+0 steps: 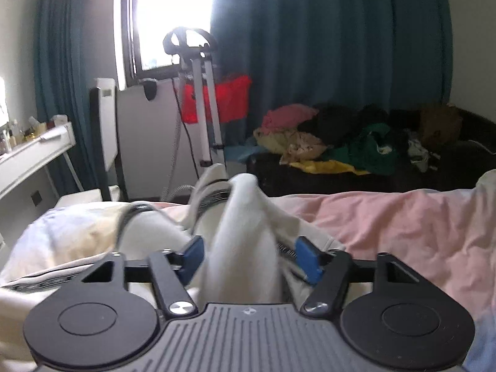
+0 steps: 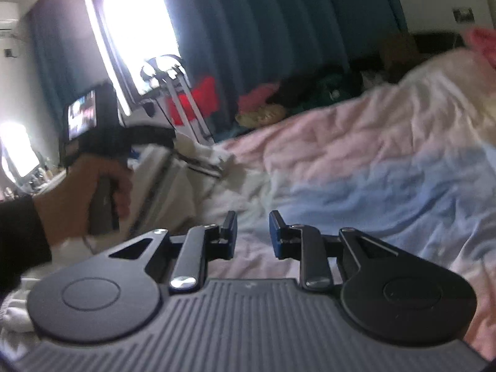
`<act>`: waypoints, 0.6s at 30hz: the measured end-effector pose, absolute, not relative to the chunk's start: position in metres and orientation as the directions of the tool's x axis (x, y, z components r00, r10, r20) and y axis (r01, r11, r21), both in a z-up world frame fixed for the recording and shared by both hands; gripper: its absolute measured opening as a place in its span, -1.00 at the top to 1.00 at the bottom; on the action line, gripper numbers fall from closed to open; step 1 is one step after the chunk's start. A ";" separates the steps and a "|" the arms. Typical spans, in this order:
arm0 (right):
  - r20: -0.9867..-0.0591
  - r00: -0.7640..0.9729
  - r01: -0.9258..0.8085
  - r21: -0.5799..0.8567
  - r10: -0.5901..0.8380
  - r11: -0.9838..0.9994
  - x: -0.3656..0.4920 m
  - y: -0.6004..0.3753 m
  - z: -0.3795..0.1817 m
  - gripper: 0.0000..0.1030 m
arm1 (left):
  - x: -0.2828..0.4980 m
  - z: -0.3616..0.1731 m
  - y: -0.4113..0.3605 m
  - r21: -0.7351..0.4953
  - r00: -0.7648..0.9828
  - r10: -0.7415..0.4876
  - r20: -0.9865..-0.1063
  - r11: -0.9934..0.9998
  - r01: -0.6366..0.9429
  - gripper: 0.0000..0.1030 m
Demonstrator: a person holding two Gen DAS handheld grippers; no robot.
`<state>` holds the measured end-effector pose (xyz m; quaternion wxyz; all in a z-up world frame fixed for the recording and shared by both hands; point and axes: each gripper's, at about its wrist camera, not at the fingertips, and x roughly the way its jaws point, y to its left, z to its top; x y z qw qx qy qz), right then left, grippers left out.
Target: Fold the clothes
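A white garment with dark striped trim (image 1: 245,217) lies bunched on the bed. My left gripper (image 1: 251,259) has a thick fold of it between its blue pads and holds it raised above the bedding. In the right wrist view the same garment (image 2: 186,179) lies at the left, beside the hand holding the left gripper. My right gripper (image 2: 252,234) is open and empty, its jaws apart just above the pink and blue bedcover (image 2: 356,161).
A pile of mixed clothes (image 1: 334,139) lies on a dark sofa beyond the bed. A clothes steamer stand (image 1: 201,99) and a red box (image 1: 229,99) stand by the window. A white desk (image 1: 31,155) is at the left.
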<state>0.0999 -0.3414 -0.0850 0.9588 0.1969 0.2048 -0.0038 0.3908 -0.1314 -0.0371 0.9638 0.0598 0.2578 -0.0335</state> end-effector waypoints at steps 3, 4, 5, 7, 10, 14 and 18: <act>-0.416 0.906 0.110 0.400 0.073 0.910 0.110 -0.349 -0.097 0.51 | 0.409 -0.044 -0.147 0.174 0.866 -0.022 -0.499 0.977 0.125 0.79; -0.420 0.905 0.118 0.407 0.071 0.906 0.112 -0.351 -0.099 0.51 | 0.410 -0.044 -0.151 0.190 0.869 -0.021 -0.495 0.973 0.132 0.85; -0.424 0.903 0.124 0.415 0.070 0.901 0.113 -0.352 -0.102 0.51 | 0.408 -0.042 -0.153 0.193 0.872 -0.025 -0.490 0.972 0.136 0.88; -0.427 0.901 0.133 0.429 0.071 0.893 0.113 -0.355 -0.105 0.50 | 0.398 -0.037 -0.158 0.211 0.882 -0.031 -0.471 0.966 0.147 0.89; -0.414 0.908 0.139 0.437 0.062 0.889 0.107 -0.357 -0.102 0.51 | 0.346 -0.028 -0.162 0.273 0.910 -0.057 -0.411 0.944 0.182 0.90; -0.382 0.922 0.123 0.426 0.055 0.896 0.093 -0.353 -0.090 0.51 | 0.248 -0.023 -0.147 0.268 0.917 -0.144 -0.373 0.929 0.255 0.91; -0.360 0.931 0.098 0.417 0.065 0.903 0.073 -0.349 -0.079 0.50 | 0.154 -0.019 -0.119 0.177 0.902 -0.236 -0.362 0.932 0.315 0.91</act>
